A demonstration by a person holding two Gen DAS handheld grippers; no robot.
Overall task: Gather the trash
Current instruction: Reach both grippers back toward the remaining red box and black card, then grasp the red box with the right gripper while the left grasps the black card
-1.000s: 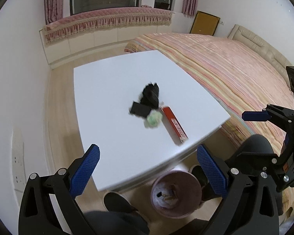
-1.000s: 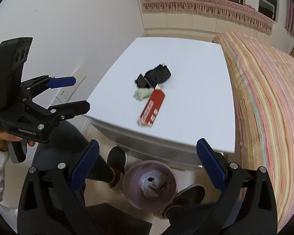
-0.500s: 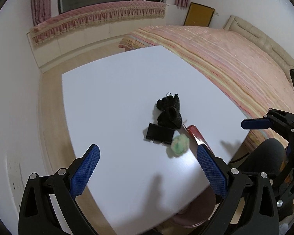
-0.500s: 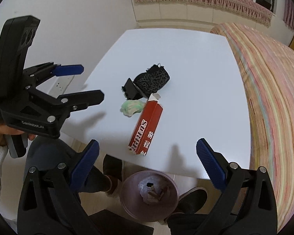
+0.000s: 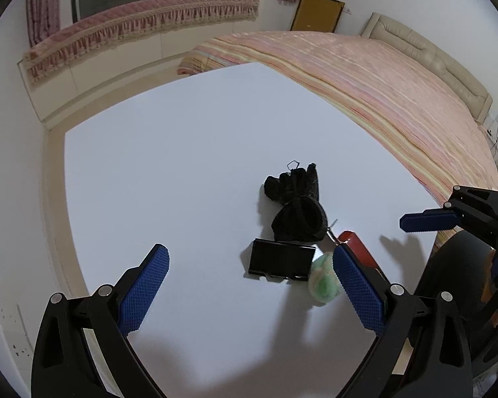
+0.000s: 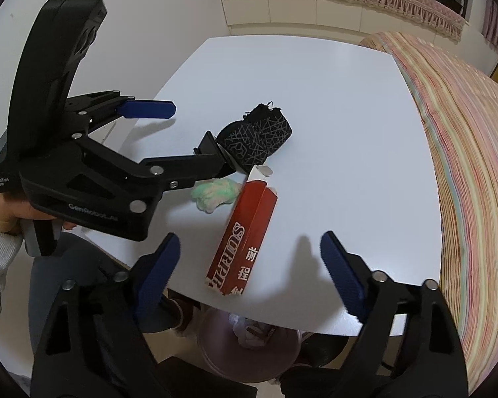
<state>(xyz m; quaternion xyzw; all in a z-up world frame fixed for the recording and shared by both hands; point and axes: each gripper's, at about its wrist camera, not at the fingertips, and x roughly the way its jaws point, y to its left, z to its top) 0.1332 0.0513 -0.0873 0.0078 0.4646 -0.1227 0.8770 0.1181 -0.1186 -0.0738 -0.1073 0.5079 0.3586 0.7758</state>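
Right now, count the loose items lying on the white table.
4: red carton at the near edge, green wad beside it, black tray and black pouch behind. None looks hidden.

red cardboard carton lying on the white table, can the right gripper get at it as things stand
Probably yes: the red cardboard carton lies uncovered between the right gripper's closing jaws, not yet pressed.

I see a plain white table (image 6: 341, 106). On it lies a red carton (image 6: 245, 238) with white lettering, a crumpled wad (image 6: 215, 194) in pale green and cream, a flat glossy black holder (image 5: 280, 260), and a black pouch (image 6: 258, 137) crossed with thin grey lines. Both my tongs are black with blue, finely gridded pads (image 6: 157, 272). The bedspread (image 6: 474, 152) is striped in pink, yellow and pale green. The bin (image 6: 249, 348) below is pinkish.
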